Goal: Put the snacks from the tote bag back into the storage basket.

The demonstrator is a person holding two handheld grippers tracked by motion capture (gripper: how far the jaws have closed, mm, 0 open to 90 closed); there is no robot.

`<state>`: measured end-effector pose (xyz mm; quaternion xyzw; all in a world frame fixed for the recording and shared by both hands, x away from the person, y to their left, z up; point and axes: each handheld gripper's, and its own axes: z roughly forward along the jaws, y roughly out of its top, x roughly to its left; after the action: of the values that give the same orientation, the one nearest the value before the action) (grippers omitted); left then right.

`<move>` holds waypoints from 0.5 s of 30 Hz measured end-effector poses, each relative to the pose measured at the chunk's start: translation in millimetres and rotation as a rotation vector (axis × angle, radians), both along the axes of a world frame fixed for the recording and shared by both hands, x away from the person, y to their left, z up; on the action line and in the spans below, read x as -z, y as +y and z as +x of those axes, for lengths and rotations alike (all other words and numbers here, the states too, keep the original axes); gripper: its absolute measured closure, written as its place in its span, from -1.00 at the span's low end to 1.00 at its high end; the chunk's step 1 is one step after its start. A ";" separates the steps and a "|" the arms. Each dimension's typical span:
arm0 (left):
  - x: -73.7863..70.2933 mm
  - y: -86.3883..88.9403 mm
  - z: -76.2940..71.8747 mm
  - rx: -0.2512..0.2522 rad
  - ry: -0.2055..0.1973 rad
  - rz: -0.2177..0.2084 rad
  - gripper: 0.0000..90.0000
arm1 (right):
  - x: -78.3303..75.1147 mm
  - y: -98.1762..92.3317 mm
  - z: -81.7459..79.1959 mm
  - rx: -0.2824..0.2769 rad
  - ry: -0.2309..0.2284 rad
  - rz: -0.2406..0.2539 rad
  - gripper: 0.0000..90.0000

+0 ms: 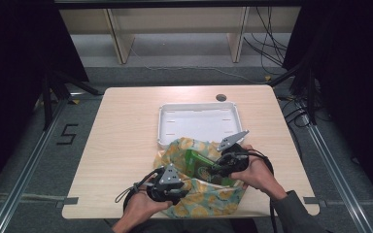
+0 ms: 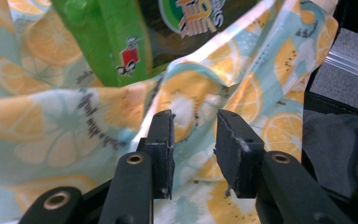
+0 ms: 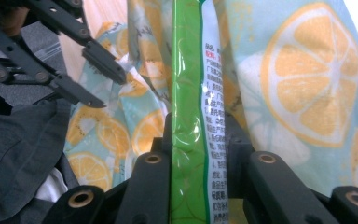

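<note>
i'm gripping green snack packet [image 3: 189, 116] edge-on in right tool [image 3: 198, 140], holding it upright over lemon-print cloth bag [image 1: 209, 196] at surface's [image 1: 126, 141] near edge. left tool [image 2: 193, 140] standing open, pads off fabric. white tray [image 1: 162, 127] waiting just behind.

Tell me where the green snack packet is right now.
In the high view the green snack packet sits at the table's near edge, poking out of the lemon-print bag, just below the white tray. The right gripper clamps its edge.
</note>
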<state>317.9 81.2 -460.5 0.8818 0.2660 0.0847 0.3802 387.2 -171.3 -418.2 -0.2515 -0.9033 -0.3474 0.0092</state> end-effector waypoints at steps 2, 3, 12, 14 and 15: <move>0.3 2.1 0.3 0.002 -0.001 0.006 0.47 | -3.7 0.2 -0.8 -0.008 -0.018 0.003 0.70; 1.0 3.1 0.6 0.002 0.002 0.007 0.47 | -4.7 0.2 -0.3 -0.024 -0.034 0.006 0.70; -3.7 10.3 -1.1 -0.005 -0.013 -0.002 0.39 | -18.1 -2.8 -1.8 -0.051 -0.073 0.042 0.71; -5.9 13.7 -3.9 -0.016 -0.011 -0.012 0.33 | -22.8 -4.6 -1.6 -0.055 -0.070 0.062 0.71; -7.5 16.3 -5.1 -0.014 -0.013 -0.018 0.30 | -25.5 -5.4 -2.1 -0.055 -0.070 0.069 0.71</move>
<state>312.8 97.5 -453.1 0.8759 0.2706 0.0908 0.3891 385.1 -176.7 -392.6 -0.2139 -0.8971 -0.3865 -0.0044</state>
